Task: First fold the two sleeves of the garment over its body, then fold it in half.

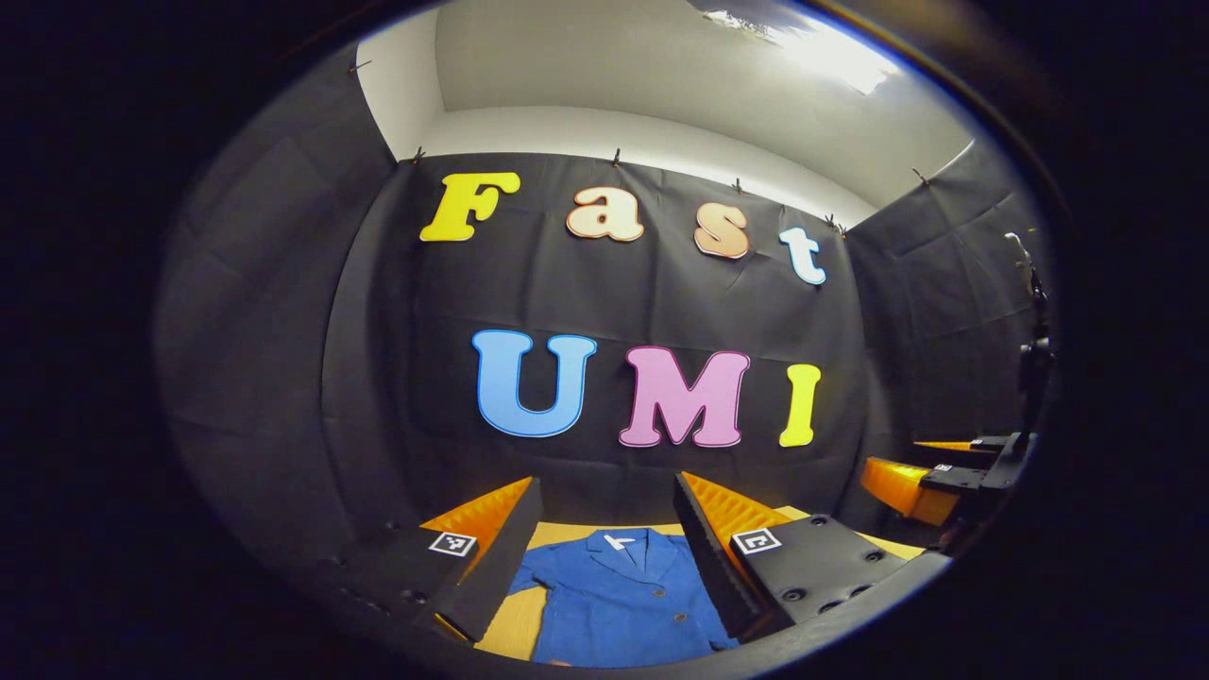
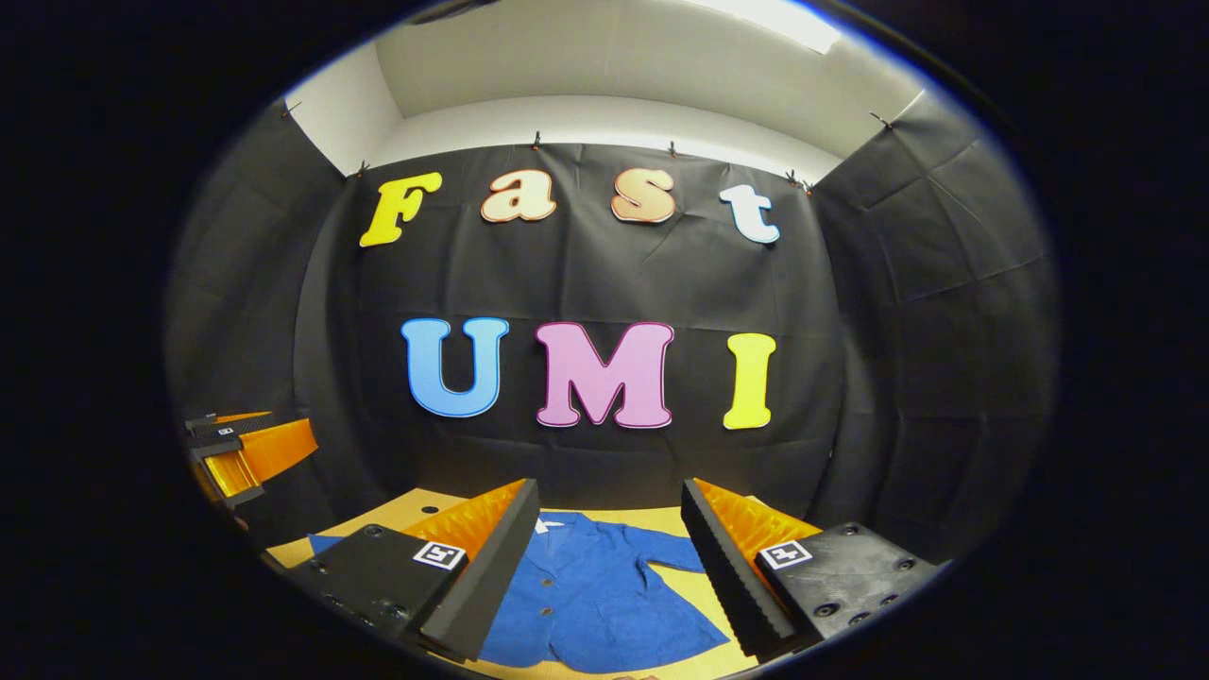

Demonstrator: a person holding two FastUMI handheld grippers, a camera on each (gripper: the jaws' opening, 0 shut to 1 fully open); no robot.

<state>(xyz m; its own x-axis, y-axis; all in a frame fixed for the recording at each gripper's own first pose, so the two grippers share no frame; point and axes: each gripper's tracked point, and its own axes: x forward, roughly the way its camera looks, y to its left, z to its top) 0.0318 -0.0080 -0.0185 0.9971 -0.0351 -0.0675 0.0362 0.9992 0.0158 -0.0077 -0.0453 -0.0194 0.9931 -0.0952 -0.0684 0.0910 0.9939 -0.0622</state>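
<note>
A blue buttoned jacket lies flat on a tan table, collar toward the far wall. In the left gripper view my left gripper hangs open above it, fingers spread to either side of the collar, touching nothing. The right gripper shows at the far right there. In the right gripper view the jacket lies between the spread fingers of my open right gripper, one sleeve stretched out to the right. The left gripper sits at the far left of that view.
Black cloth walls close the booth behind and on both sides. The table reaches back to the rear wall. A dark stand rises at the right edge of the left gripper view.
</note>
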